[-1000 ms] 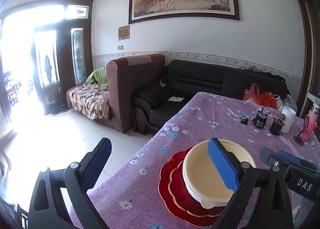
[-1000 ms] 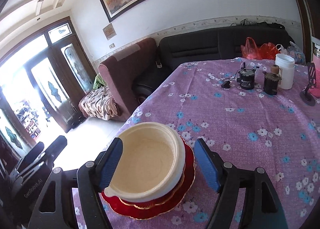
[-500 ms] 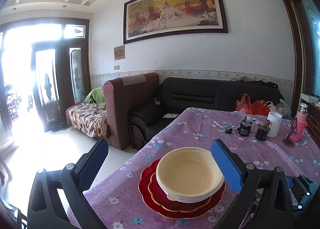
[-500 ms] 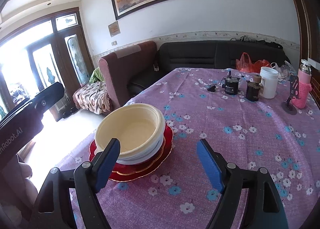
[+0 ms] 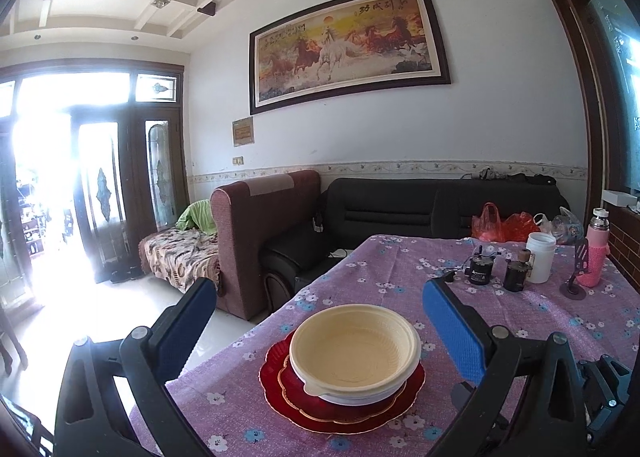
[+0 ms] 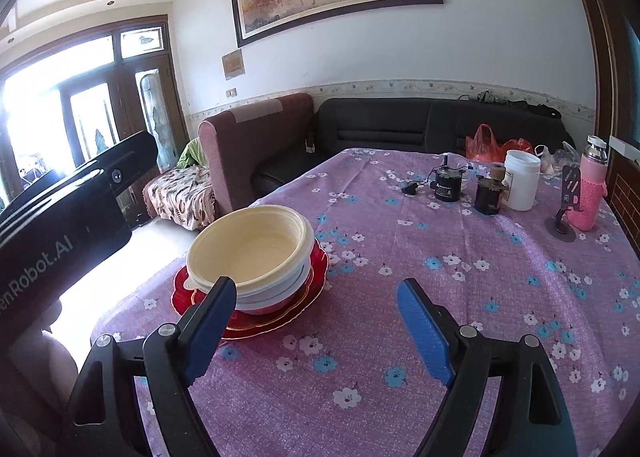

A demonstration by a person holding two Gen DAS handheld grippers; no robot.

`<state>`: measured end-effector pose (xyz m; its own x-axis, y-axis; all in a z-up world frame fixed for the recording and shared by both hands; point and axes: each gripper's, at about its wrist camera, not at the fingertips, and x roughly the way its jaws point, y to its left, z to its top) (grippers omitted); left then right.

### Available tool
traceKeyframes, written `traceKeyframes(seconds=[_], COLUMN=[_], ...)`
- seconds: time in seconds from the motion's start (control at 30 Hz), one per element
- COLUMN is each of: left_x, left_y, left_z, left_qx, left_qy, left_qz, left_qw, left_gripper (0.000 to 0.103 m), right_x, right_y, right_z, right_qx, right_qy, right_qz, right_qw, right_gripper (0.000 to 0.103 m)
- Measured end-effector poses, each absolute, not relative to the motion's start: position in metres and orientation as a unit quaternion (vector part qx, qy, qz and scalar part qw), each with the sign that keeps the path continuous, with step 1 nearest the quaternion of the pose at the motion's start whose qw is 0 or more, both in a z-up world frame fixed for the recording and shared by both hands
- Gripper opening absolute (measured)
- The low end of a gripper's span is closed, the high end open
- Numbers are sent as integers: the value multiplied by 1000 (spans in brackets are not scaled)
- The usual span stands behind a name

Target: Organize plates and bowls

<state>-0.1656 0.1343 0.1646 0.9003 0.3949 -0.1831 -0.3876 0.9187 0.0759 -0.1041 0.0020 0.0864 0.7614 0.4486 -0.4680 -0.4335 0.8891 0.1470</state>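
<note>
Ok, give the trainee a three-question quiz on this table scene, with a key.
1. True or false: the cream bowl sits directly on the tablecloth.
2. Multiple choice: the left gripper has what between its jaws? A) a red plate B) a white jar C) nothing
3. Fill in: the pink bottle stands at the table's far ____ corner in the right wrist view.

Key
1. False: it rests on other bowls stacked on the red plates.
2. C: its jaws stand open, with the stack on the table beyond them.
3. Right, near the white jar.
</note>
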Motion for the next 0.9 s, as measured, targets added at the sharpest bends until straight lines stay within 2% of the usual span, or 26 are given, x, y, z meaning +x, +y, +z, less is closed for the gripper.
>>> traceKeyframes(seconds=[0.1, 0.47, 0.9], left_x=[-164, -128, -121], left_y=[132, 161, 198], left_z=[160, 132, 119], left_qx=[17, -75, -102], left_qy=[107, 213, 250], left_qz=[191, 128, 132], left_qw=[976, 966, 954], left_gripper=[103, 103, 103], right_x=[-103, -102, -90], right_y=[2, 19, 63], right_z=[83, 72, 59], right_qx=[20, 3, -35], right_qy=[256, 270, 300], right_qz=[237, 248, 257], right_qw=[937, 930, 918], right_gripper=[87, 87, 87])
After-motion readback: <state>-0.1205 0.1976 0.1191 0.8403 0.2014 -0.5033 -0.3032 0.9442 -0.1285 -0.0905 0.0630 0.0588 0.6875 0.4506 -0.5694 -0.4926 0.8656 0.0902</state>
